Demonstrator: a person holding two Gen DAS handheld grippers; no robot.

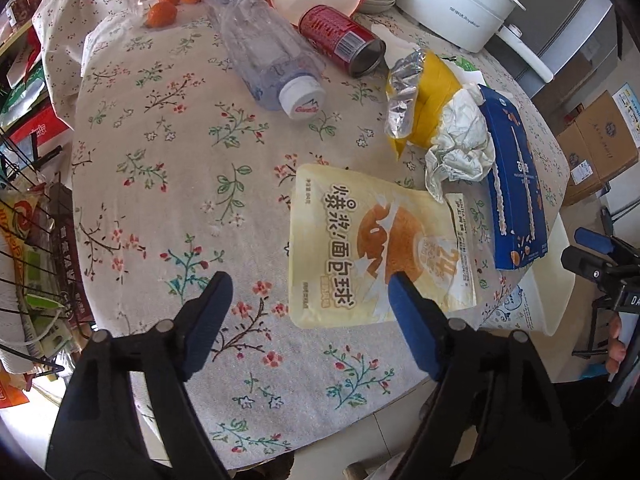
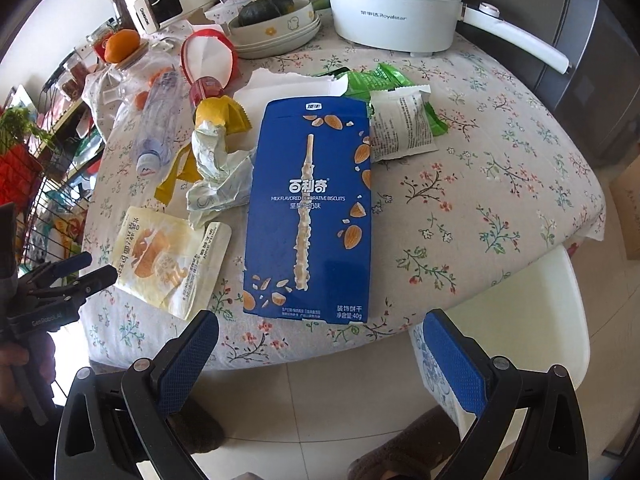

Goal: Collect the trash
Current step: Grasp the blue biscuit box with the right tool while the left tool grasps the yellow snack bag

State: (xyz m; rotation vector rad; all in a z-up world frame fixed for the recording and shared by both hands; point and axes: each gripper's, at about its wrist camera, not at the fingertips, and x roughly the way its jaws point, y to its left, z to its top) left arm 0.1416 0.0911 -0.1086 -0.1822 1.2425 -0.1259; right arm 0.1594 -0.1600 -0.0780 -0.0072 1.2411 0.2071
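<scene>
Trash spread on tabletop (image 2: 500, 168): blue biscuit box (image 2: 310, 216) centre, yellow bread bag (image 1: 376, 248) beside it, bottle (image 1: 264, 52) + red can (image 1: 340, 38) farther back. Left hand-held gripper (image 1: 308, 286) wide, empty, over bread bag edge. Right hand-held gripper (image 2: 320, 332) wide, empty, at box's near end.

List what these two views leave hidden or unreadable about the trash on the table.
- Green wrapper: right wrist view, mostly covered by the white packet and the blue biscuit box; unseen in the left view.
- Red can: right view shows only a sliver behind the yellow wrapper.
- Crumpled paper: its underside and whatever lies beneath are hidden in both views.
- Any trash bin: in neither view.
</scene>
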